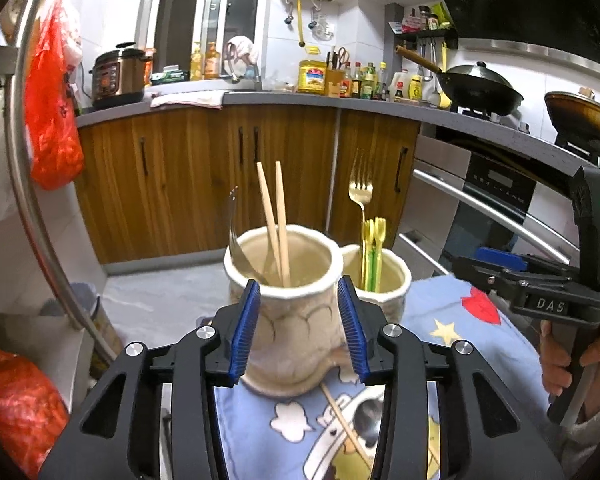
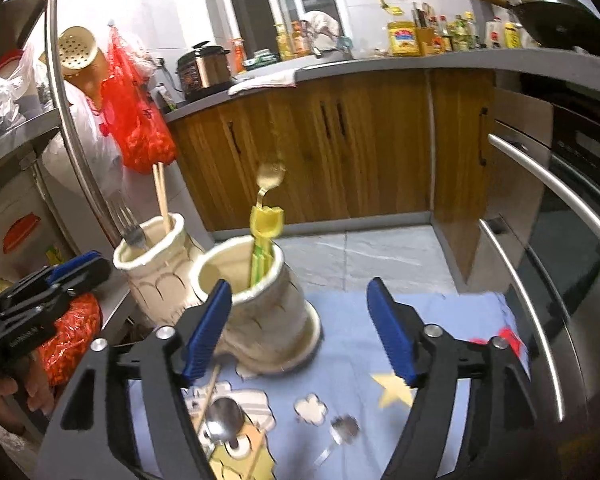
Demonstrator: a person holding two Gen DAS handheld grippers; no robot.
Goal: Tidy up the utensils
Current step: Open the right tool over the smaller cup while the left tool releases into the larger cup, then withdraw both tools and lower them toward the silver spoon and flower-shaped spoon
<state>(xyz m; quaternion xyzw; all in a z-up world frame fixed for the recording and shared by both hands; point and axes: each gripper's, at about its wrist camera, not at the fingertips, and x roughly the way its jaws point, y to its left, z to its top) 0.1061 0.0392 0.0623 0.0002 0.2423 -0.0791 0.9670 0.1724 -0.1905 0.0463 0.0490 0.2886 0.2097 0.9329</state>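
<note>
**Sorting cutlery into two cream pots**

Looking past our left gripper (image 1: 299, 326), its blue pads sit partly open either side of the nearer pot (image 1: 290, 312) — not squeezing it, nothing held. That pot has two chopsticks (image 1: 278, 220) and a steel fork (image 1: 236, 232) standing in it. Our right gripper (image 2: 300, 330) is spread wide and empty; the second pot (image 2: 260, 312), with a gold fork (image 2: 269, 184) and yellow-green picks (image 2: 262, 248), sits just beyond its left finger. A spoon (image 2: 224, 424) and a loose chopstick (image 2: 210, 396) lie on the blue cloth (image 2: 360, 344) beneath that finger.
</note>
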